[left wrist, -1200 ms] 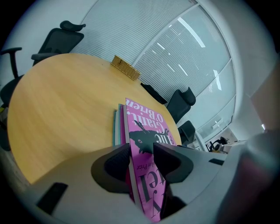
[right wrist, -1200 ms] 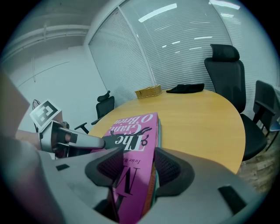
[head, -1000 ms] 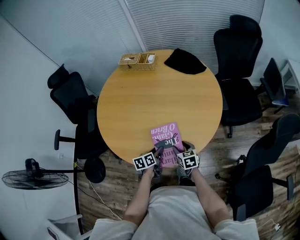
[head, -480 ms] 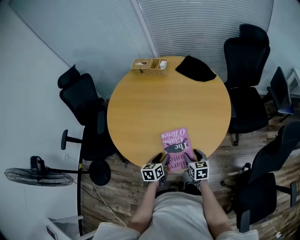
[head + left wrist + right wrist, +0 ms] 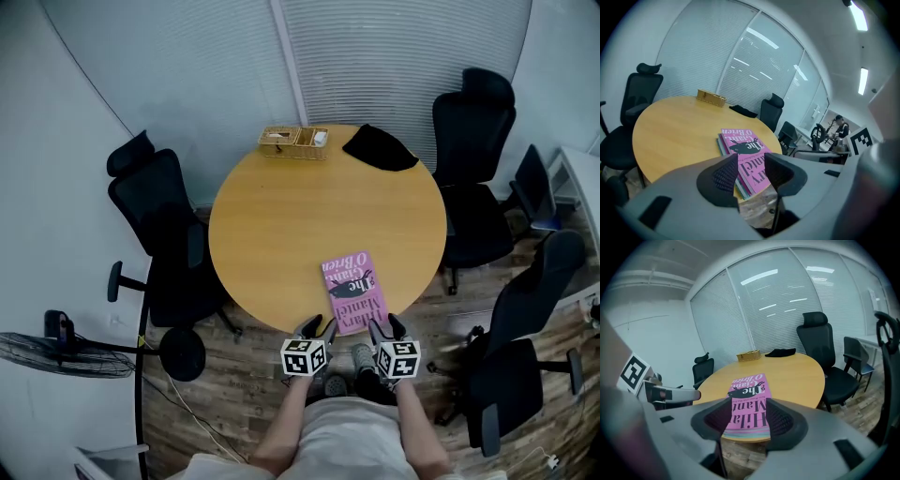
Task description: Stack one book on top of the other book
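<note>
A pink book (image 5: 354, 291) lies on top of a second book at the near edge of the round wooden table (image 5: 300, 216). Of the lower book only a teal edge (image 5: 721, 143) shows under the pink cover (image 5: 740, 146). My left gripper (image 5: 315, 328) hovers just off the table's near edge, left of the stack, open and empty. At the stack's near right, my right gripper (image 5: 385, 327) is also open and empty. In the left gripper view the left gripper (image 5: 751, 169) frames the stack. In the right gripper view the right gripper (image 5: 746, 420) frames the pink book (image 5: 749, 394).
A wicker basket (image 5: 293, 142) and a black cloth (image 5: 380, 147) sit at the table's far edge. Black office chairs stand at the left (image 5: 155, 211), far right (image 5: 473, 112) and near right (image 5: 530, 319). A floor fan (image 5: 47, 342) stands at the left.
Both grippers have drawn back from the pink book's near end and now hang off the table's edge. The stacked books have stayed in place.
</note>
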The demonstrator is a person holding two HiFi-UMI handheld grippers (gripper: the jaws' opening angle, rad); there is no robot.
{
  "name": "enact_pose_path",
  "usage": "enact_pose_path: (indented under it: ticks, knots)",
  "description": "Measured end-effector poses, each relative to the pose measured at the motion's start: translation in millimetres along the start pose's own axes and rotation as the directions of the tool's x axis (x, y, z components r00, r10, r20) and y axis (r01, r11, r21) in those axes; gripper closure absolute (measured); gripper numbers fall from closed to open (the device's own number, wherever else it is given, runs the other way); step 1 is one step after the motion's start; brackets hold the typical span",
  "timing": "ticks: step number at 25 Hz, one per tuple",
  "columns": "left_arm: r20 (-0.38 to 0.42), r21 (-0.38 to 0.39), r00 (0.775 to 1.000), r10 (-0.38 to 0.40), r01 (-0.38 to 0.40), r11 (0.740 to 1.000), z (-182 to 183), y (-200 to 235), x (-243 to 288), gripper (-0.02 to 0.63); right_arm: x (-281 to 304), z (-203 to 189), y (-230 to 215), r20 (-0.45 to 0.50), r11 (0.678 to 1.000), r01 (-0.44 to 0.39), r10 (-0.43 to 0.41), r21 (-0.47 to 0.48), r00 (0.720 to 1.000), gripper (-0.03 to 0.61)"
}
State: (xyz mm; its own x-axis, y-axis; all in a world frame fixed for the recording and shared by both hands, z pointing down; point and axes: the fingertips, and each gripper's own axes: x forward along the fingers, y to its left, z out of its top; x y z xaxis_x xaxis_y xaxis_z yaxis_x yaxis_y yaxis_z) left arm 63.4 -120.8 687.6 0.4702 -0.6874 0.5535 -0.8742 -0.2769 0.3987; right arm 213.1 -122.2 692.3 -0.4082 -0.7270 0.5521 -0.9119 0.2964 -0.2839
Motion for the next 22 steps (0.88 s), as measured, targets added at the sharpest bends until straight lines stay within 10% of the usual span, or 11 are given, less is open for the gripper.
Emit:
enact_pose_path:
  ticks: [22]
  knots:
    - [0.063, 0.158, 0.996, -0.055, 0.045, 0.986, -21, -25, -74, 0.425, -67, -44, 39, 0.097, 0.997, 0.08, -0.077, -0.022, 0.992, 0.351]
